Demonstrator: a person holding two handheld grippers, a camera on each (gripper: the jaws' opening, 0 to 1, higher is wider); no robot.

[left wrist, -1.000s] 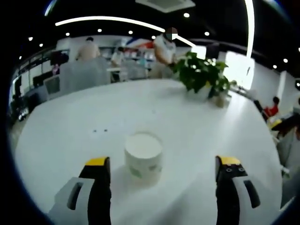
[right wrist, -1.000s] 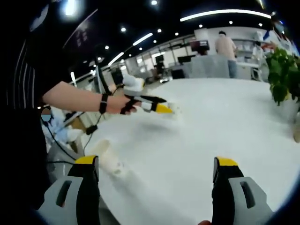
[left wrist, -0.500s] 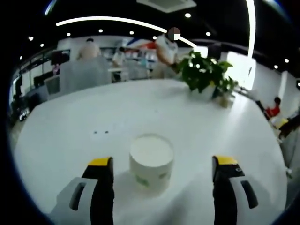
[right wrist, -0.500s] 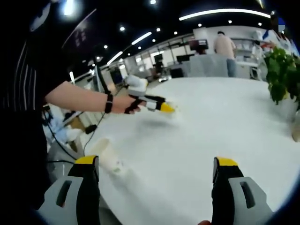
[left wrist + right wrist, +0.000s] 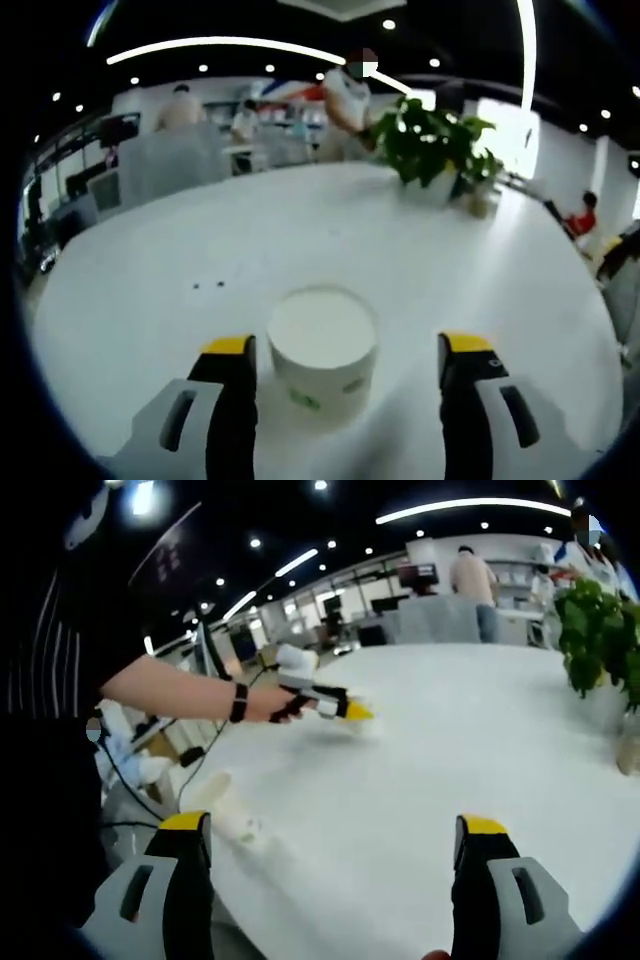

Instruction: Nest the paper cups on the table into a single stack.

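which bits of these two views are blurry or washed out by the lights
Left gripper view: the white paper cup between the open yellow-tipped fingers is soft and pale against the glossy white table. Right gripper view: the tipped-over paper cup smears near the edge, and ceiling strip lights glare.
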